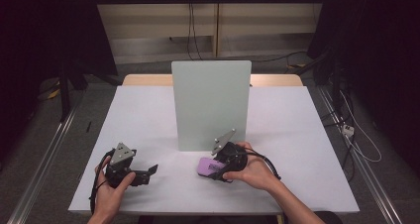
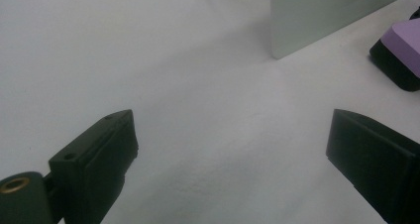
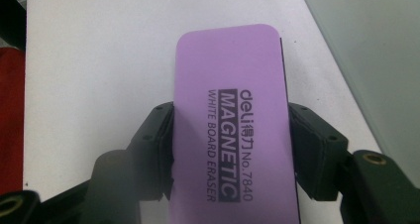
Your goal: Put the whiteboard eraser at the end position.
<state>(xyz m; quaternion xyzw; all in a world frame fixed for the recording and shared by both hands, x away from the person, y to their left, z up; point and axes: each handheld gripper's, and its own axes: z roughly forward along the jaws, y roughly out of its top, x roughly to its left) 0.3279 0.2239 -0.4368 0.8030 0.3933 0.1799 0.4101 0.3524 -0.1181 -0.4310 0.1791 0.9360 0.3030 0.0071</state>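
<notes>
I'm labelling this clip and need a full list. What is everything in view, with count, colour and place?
whiteboard eraser: one, purple top with black base, on the table near the board's foot, between the right gripper's jaws
board: one, pale grey-green, standing upright mid-table
table: one, white top, wooden edge at the far side
cables: several, black and white, on the floor at right
left gripper: one, black, jaws open over bare table, at near left
right gripper: one, black, shut on the eraser's long sides
hands: two, one on each gripper
</notes>
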